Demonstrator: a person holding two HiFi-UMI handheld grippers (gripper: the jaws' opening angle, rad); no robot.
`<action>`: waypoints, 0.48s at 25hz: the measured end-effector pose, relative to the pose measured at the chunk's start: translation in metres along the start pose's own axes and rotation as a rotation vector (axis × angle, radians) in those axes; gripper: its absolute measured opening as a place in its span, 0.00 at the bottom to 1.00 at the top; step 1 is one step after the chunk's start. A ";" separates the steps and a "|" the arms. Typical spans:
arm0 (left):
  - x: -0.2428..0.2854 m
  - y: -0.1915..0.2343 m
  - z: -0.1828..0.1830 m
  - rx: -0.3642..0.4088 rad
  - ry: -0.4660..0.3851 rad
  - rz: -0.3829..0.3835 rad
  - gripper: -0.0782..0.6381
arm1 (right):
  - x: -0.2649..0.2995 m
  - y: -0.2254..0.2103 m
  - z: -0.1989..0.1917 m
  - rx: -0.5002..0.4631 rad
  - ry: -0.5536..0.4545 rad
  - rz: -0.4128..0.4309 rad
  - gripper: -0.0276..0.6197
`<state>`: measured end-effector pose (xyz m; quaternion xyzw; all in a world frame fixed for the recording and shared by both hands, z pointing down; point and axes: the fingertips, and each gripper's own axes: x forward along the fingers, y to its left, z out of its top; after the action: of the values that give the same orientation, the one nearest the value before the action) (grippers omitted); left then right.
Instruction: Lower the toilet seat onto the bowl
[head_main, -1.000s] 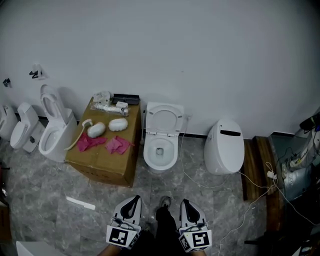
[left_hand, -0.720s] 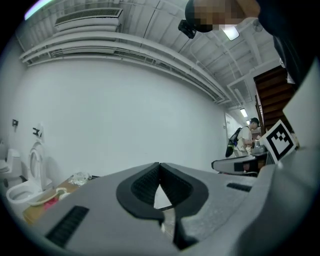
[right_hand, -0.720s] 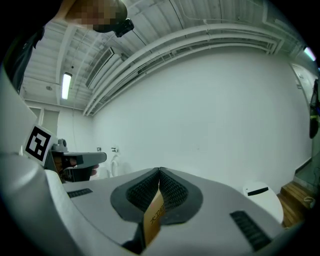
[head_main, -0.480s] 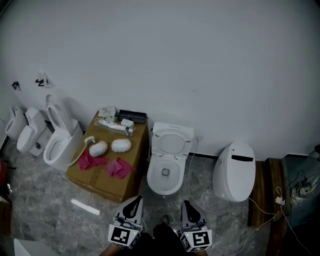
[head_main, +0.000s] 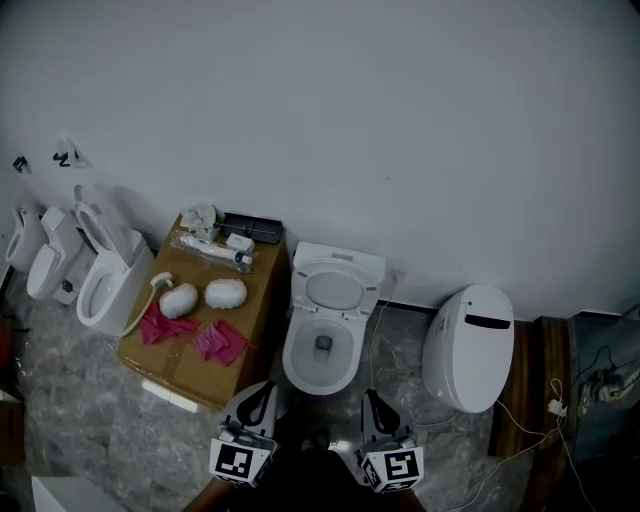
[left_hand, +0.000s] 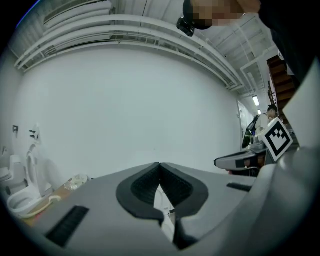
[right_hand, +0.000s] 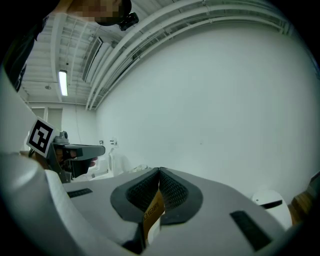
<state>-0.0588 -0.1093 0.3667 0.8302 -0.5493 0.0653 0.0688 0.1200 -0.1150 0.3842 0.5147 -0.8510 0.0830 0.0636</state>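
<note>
A white toilet stands against the wall in the middle of the head view. Its seat (head_main: 336, 289) is raised and leans back against the lid, and the bowl (head_main: 320, 350) below it lies uncovered. My left gripper (head_main: 262, 392) and right gripper (head_main: 372, 401) hover low in front of the bowl, one at each side, apart from it. Both are shut and hold nothing. The left gripper view shows shut jaws (left_hand: 159, 164) pointing at the white wall, and the right gripper (right_hand: 159, 170) points the same way.
A cardboard box (head_main: 178, 343) with pink cloths (head_main: 222, 341) and white brushes stands left of the toilet. Further left are several more toilets (head_main: 103, 285). A closed white toilet (head_main: 467, 345) is at the right, with cables (head_main: 520, 432) on the grey floor.
The head view has come nearer to the middle toilet, which now lies just beyond the grippers. Both grippers stay shut and low.
</note>
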 end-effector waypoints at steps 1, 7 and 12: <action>0.012 0.004 0.001 0.007 -0.012 -0.007 0.12 | 0.008 -0.007 -0.003 -0.001 0.010 0.001 0.08; 0.086 0.039 -0.001 0.041 -0.011 -0.044 0.12 | 0.066 -0.045 -0.008 -0.019 0.065 -0.012 0.09; 0.160 0.075 -0.012 0.102 0.055 -0.109 0.12 | 0.132 -0.075 -0.013 -0.043 0.114 -0.010 0.09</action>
<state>-0.0662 -0.2803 0.4111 0.8591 -0.4973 0.1119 0.0450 0.1261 -0.2613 0.4281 0.5120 -0.8450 0.0935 0.1233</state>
